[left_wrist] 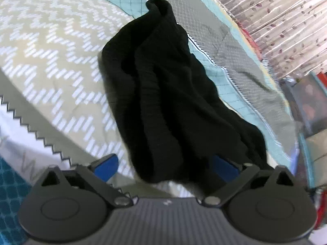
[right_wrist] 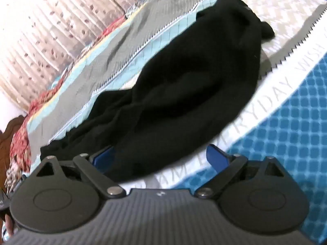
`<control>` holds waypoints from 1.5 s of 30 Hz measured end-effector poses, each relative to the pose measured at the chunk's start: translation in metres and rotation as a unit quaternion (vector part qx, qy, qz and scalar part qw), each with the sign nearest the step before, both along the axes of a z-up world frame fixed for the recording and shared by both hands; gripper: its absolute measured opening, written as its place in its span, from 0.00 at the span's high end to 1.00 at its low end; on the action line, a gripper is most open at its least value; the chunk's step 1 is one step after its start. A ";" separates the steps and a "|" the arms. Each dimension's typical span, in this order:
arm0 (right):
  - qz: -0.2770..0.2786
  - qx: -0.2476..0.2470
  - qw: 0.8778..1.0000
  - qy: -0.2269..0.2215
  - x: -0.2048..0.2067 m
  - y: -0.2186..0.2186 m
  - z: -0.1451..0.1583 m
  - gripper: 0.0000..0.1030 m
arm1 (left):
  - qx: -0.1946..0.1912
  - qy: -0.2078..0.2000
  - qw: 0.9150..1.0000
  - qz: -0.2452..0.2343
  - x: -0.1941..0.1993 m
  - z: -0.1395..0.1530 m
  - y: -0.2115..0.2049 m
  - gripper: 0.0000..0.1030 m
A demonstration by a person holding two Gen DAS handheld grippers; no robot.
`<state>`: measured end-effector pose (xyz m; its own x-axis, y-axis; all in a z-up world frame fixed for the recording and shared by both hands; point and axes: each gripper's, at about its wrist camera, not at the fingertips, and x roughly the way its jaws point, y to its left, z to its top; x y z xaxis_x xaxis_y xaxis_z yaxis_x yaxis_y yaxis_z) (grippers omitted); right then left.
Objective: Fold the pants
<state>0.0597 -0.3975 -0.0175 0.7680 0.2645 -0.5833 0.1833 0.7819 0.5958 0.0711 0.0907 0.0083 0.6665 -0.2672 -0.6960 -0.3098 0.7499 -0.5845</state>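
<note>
Patchwork bedspread (left_wrist: 51, 47) covers bed; floral pleated curtain (left_wrist: 286, 20) behind; carved wooden headboard (right_wrist: 8, 134) at left edge

The black pants (left_wrist: 163, 94) are lying bunched in long lengthwise folds, running from the top centre of the left wrist view down to its lower middle, where the near end is sagging out of sight. In the right wrist view the same pants (right_wrist: 184, 94) are stretching diagonally from the upper right to the lower left, rumpled, with a thinner wrinkled part trailing at the lower left.
</note>
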 end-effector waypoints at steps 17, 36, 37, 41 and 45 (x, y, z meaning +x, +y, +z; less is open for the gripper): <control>0.191 -0.006 0.981 -0.028 -0.055 0.038 0.071 0.86 | 0.124 0.038 0.992 -0.006 -0.152 0.102 0.098 0.91; 0.050 -0.306 0.948 -0.068 0.104 -0.041 0.087 0.21 | 0.079 0.080 0.993 -0.033 -0.153 0.035 0.050 0.37; 0.054 -0.306 0.949 -0.047 0.127 -0.042 0.077 0.19 | 0.062 0.080 0.995 -0.026 -0.152 0.033 0.052 0.33; 0.053 -0.329 0.941 0.053 0.182 -0.040 0.038 0.44 | 0.056 0.079 0.995 -0.014 -0.140 0.025 0.048 0.32; -0.022 -0.243 0.969 0.049 0.156 -0.083 0.052 0.93 | 0.095 0.094 0.991 -0.013 -0.132 0.026 0.044 0.89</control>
<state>0.2155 -0.4809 0.0347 0.7071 -0.0911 -0.7012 0.2604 0.9555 0.1384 -0.0607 0.1348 0.0345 0.5146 -0.1350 -0.8467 -0.3789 0.8500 -0.3659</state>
